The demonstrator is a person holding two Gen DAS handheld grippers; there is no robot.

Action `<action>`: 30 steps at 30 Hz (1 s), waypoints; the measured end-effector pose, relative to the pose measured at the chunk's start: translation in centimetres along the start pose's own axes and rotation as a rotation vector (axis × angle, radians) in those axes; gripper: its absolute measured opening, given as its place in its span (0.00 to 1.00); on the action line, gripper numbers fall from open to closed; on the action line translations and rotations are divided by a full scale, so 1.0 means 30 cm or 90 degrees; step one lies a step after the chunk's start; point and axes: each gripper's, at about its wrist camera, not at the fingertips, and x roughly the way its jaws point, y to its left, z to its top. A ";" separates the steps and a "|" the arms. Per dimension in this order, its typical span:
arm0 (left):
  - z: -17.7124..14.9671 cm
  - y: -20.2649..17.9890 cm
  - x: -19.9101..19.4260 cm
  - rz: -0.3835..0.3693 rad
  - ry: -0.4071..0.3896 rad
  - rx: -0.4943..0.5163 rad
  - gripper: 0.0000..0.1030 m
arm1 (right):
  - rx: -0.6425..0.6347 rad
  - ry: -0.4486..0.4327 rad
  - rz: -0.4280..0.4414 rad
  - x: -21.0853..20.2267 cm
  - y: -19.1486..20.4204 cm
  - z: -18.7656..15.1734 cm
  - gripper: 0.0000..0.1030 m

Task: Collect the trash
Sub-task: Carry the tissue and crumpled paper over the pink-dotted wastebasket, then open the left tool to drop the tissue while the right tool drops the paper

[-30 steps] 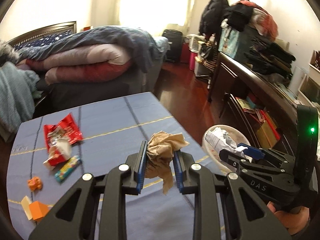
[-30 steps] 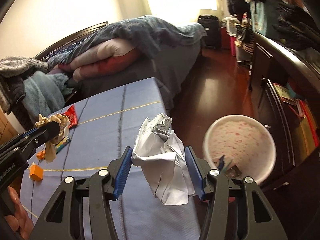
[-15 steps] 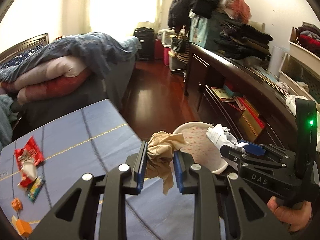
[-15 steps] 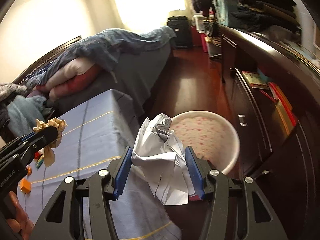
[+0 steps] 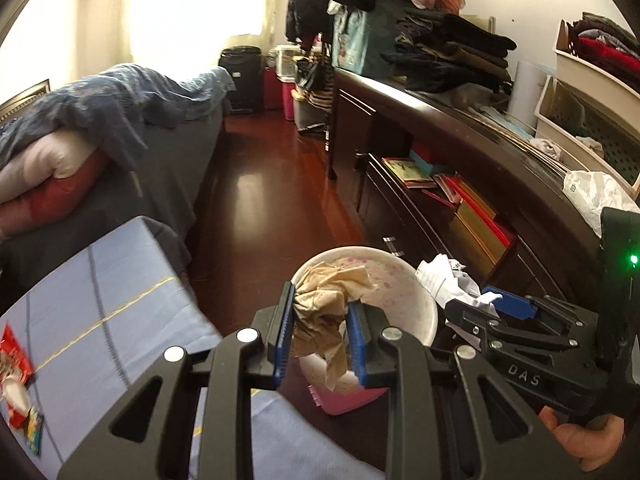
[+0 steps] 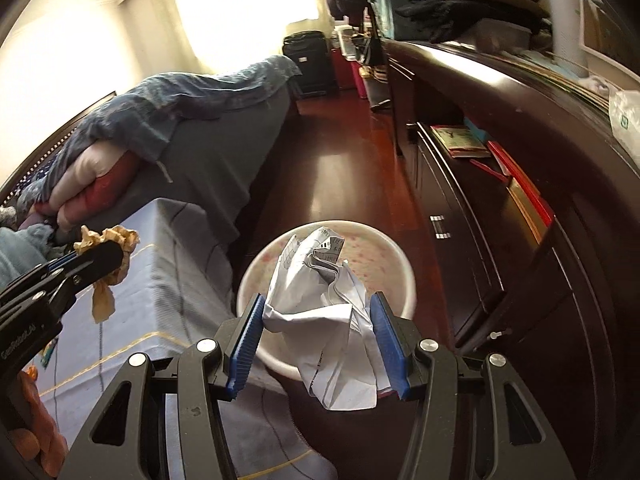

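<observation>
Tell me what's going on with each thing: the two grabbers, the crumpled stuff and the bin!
left gripper: shut on the brown napkin.
brown napkin: crumpled, hanging between the pads.
right gripper: shut on the white paper.
white paper: crumpled, held in front of the bin.
trash bin: upright on the floor, open top, no lid.
red wrapper: torn open, lying on the blue table.

Tan napkin [image 5: 320, 308], white paper [image 6: 324, 312], pink-speckled bin [image 6: 390, 248].
</observation>
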 end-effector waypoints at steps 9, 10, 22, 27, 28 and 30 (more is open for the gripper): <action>0.035 -0.043 0.186 -0.052 0.039 0.010 0.25 | 0.038 0.005 -0.027 0.066 -0.060 -0.006 0.53; 0.037 -0.045 0.199 -0.054 0.041 0.012 0.25 | 0.042 0.005 -0.029 0.076 -0.065 -0.005 0.53; 0.054 -0.025 0.392 -0.054 0.085 0.007 0.33 | 0.037 0.015 -0.055 0.215 -0.060 0.006 0.55; 0.054 0.009 0.437 -0.081 0.098 -0.018 0.56 | 0.033 0.012 -0.070 0.246 -0.064 -0.005 0.61; 0.053 0.014 0.439 -0.088 0.095 -0.021 0.60 | 0.034 0.011 -0.070 0.248 -0.068 -0.005 0.64; 0.054 0.019 0.432 -0.095 0.088 -0.026 0.68 | 0.042 0.008 -0.071 0.251 -0.073 -0.005 0.68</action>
